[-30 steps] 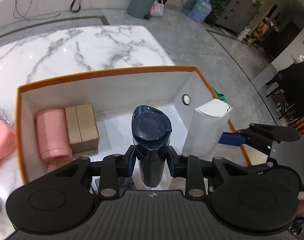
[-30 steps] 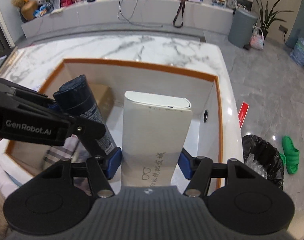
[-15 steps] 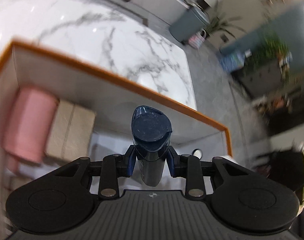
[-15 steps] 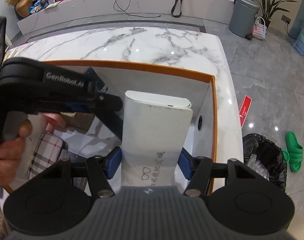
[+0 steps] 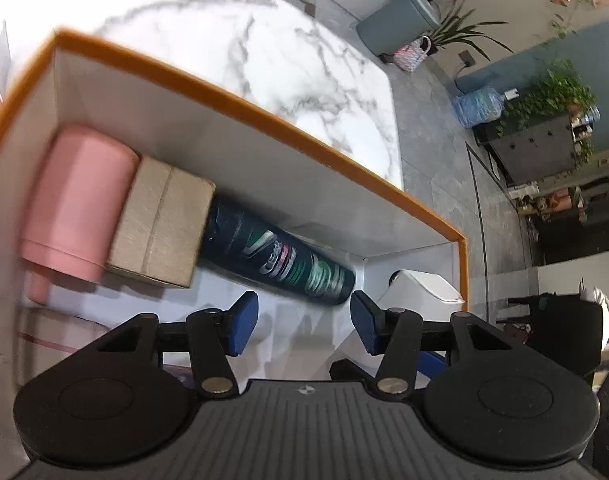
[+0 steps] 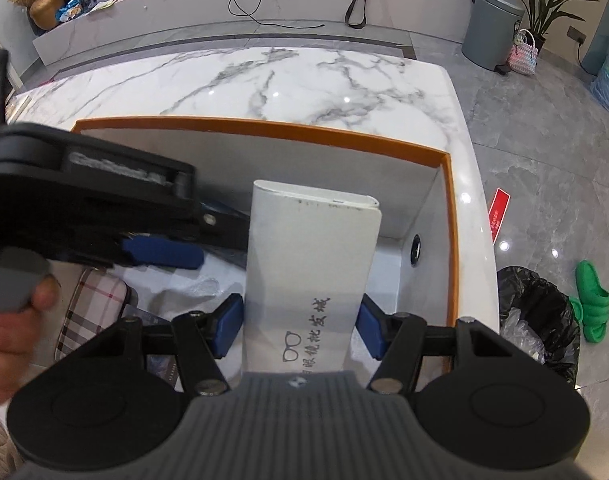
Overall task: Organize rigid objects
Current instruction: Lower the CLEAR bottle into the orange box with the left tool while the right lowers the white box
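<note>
Left wrist: one can [image 5: 276, 254], one carton [image 5: 160, 224].

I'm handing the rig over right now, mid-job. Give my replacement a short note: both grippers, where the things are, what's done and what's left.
Left gripper: open and empty; its jaws have just been opening, and the dark can lies beyond its pads.
Right gripper: shut on the white case, held upright above the right end of the orange-rimmed box.
In the box, along the far wall: pink cup lying on its side, brown carton beside it, then the dark can lying down against the carton.
Done: those three are in.
Left: set the white case in the free space at the right end, then release.
</note>
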Demonstrator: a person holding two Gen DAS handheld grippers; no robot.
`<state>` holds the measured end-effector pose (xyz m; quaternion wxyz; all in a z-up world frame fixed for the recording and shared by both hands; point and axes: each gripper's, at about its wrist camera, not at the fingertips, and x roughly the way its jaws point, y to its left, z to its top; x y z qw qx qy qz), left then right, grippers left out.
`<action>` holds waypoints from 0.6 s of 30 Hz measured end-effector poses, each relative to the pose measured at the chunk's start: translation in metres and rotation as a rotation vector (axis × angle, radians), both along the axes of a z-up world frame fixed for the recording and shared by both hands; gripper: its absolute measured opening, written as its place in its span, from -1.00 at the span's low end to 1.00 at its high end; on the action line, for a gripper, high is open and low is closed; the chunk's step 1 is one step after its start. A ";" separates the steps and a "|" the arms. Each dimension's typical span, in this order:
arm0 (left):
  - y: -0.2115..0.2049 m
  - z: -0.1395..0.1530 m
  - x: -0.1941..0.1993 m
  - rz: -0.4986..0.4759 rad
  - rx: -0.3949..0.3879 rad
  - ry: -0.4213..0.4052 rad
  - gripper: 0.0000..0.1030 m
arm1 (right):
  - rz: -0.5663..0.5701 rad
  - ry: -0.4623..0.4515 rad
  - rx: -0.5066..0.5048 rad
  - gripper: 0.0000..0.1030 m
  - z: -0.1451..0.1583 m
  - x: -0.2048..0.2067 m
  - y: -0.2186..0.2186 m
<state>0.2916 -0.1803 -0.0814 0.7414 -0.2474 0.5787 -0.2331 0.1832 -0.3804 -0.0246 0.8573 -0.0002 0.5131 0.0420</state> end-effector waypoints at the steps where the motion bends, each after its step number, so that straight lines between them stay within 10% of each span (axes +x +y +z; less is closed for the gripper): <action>1: 0.004 0.005 -0.001 -0.016 -0.002 -0.019 0.16 | 0.008 0.003 0.000 0.17 0.001 0.000 0.001; 10: 0.037 0.045 -0.032 -0.084 0.196 -0.270 0.09 | 0.048 0.160 0.082 0.17 -0.014 0.004 0.011; 18: 0.035 0.048 -0.054 -0.157 0.284 -0.326 0.09 | -0.051 0.294 0.173 0.17 -0.038 0.030 0.014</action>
